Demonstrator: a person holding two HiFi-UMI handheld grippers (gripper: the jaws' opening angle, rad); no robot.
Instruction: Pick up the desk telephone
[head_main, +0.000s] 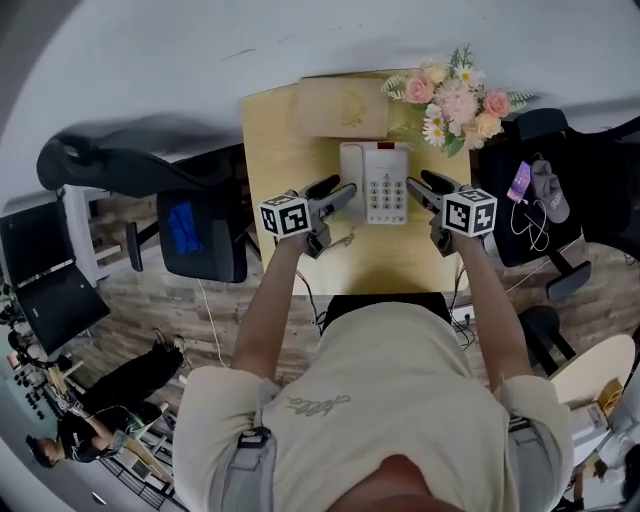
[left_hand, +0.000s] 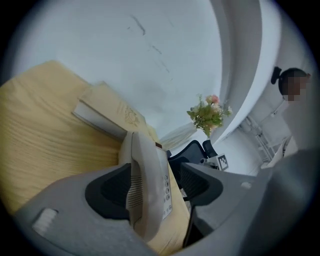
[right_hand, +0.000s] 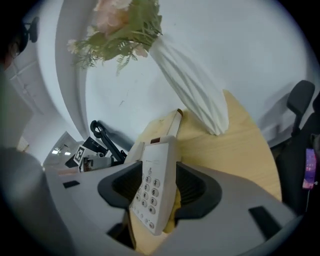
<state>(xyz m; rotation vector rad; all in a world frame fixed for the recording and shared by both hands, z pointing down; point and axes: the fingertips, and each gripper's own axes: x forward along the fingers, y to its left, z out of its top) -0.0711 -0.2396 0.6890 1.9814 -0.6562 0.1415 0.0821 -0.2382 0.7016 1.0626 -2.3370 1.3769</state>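
- On the wooden surface (head_main: 285, 160), directly before the person, the desk telephone (head_main: 375, 182) lies flat, with its handset (head_main: 351, 178) along its left side and its keypad (head_main: 386, 192) on the right.
- Left hand-held gripper (head_main: 340, 193): jaws apart, the handset edge standing in the gap. The pads do not appear to press on it.
- Right hand-held gripper (head_main: 420, 188): jaws likewise apart, the keypad edge between them, not clamped.
- Handling, as judged: a rigid, smooth plastic shell, probably light. The handset only rests in its cradle and could slide off if tilted. Hold is best taken on the two long sides of the base, lifting it level.
- Containers: a white ribbed vase (right_hand: 192, 92) at the far right corner holds flowers (head_main: 455, 98). A closed book (head_main: 335, 107) lies just behind the telephone.
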